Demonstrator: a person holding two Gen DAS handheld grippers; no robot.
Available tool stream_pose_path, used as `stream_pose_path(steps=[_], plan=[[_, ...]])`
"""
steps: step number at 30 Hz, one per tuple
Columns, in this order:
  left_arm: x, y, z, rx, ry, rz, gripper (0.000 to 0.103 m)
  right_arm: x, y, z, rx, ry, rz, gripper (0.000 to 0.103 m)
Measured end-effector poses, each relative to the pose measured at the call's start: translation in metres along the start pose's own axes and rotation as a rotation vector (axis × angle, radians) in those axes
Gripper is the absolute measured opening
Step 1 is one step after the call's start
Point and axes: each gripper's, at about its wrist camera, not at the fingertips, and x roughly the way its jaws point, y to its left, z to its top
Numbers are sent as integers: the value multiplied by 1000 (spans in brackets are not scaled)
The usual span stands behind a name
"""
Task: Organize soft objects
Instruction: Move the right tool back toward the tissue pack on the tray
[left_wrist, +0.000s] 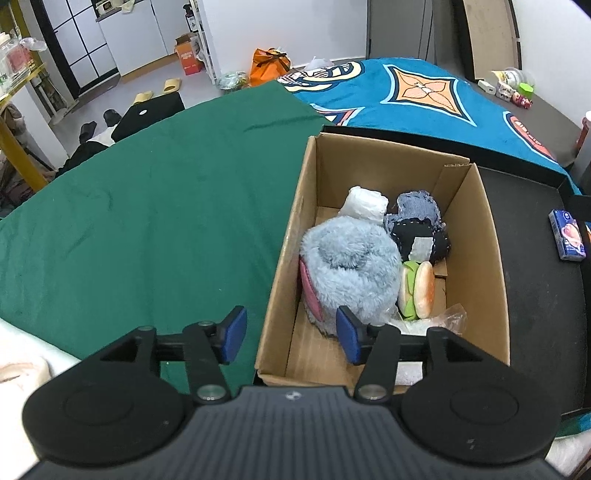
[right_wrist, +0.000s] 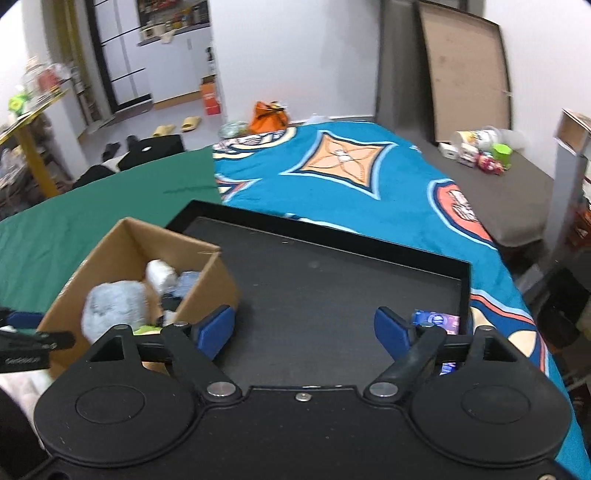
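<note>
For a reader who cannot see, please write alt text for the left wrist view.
An open brown cardboard box holds a fluffy grey-blue plush toy, a white wrapped bundle, a dark denim pouch and a soft toy hamburger. The open left claw straddles the box's left wall, above a green cloth.

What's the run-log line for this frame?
left gripper: open, empty | right gripper: open, empty | cardboard box: soft toys inside | tissue pack: on tray

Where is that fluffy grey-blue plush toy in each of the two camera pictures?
Left wrist view: the fluffy grey-blue plush toy fills the near left part of the cardboard box, just past the gripper's fingers.
Right wrist view: the same toy shows at lower left, small and blurred, inside the box.
Shared landmark: the cardboard box.
</note>
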Motion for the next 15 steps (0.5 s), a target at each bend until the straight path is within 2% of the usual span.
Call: stream_pose_path(steps=[7,15], plan=[[6,-11,1,23,12,30,54,17,-25,-8,53,15,-88,83],[16,-20,0,44,41,71,55,41,-53,-21,148,68,-114,83]])
